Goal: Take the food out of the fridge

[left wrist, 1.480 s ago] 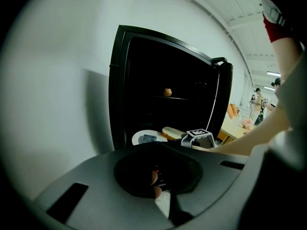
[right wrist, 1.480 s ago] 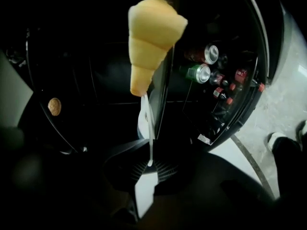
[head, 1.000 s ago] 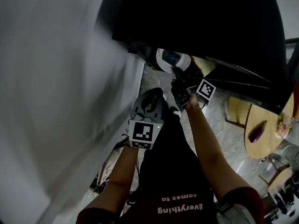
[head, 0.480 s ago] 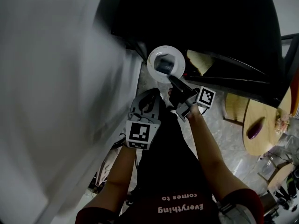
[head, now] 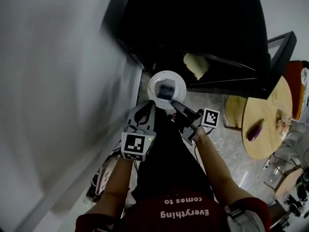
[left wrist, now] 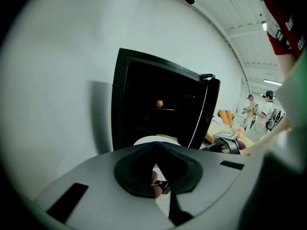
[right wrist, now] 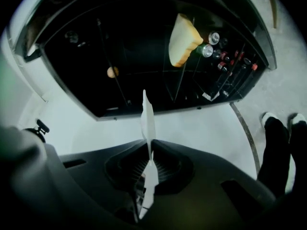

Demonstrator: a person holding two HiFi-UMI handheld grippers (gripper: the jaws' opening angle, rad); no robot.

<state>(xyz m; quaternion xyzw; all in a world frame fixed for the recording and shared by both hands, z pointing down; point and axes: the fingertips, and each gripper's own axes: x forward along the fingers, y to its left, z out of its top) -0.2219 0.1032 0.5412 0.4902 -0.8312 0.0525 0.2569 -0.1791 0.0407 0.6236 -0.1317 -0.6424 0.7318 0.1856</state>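
Note:
My right gripper is shut on the rim of a white plate that carries a dark piece of food. The plate hangs just outside the open black fridge. In the right gripper view the plate shows edge-on, pinched between the jaws. A piece of bread and a small orange item stay on the fridge shelves. My left gripper is beside the plate on its left, shut and holding nothing, and in its own view it faces the fridge.
A white wall runs along the left. Cans stand in the fridge door. A round wooden table with an eggplant on it sits at the right, with a wooden stool beside it. People stand far off.
The right gripper has drawn the plate out of the fridge and lifted it toward me. The left gripper has risen a little.

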